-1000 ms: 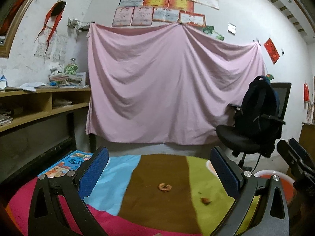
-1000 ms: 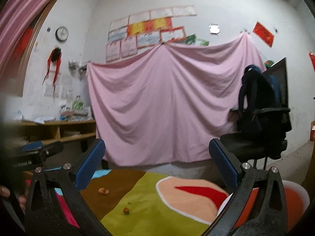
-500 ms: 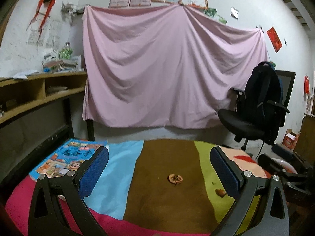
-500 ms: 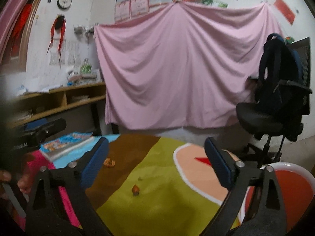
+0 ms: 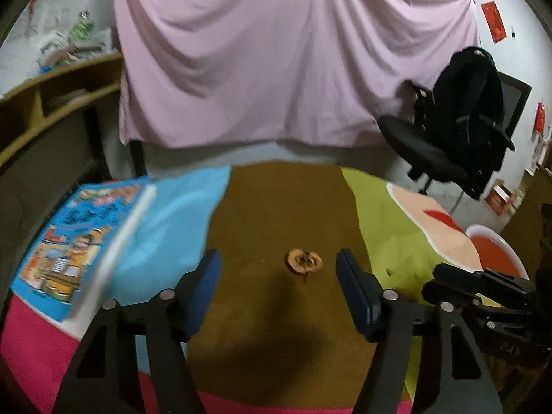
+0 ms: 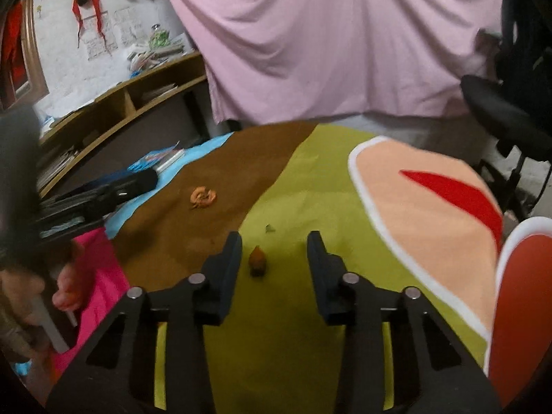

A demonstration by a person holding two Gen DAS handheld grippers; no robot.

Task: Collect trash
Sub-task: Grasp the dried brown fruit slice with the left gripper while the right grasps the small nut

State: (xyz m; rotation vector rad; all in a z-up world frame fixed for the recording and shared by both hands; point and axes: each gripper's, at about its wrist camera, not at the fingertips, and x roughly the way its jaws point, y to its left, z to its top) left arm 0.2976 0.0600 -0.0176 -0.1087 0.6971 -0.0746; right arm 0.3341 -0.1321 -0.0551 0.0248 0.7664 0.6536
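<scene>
Surface covered with striped cloth (image 5: 276,327): pink, blue, brown, green. Book (image 5: 79,241) lying flat at cloth's left edge, on blue and pink. Pink sheet (image 5: 276,51) hung across back wall. Black chair (image 5: 448,145) at right, dark bag over backrest. Wooden shelf (image 6: 138,103) at left, cluttered with papers. Red hangings (image 6: 86,3) on wall above shelf.

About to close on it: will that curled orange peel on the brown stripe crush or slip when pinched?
The orange peel looks thin, dried and curled, so probably light and brittle; it may crumple. It lies flat on soft cloth, so rolling seems unlikely, though the left tool may snag fabric.
</scene>
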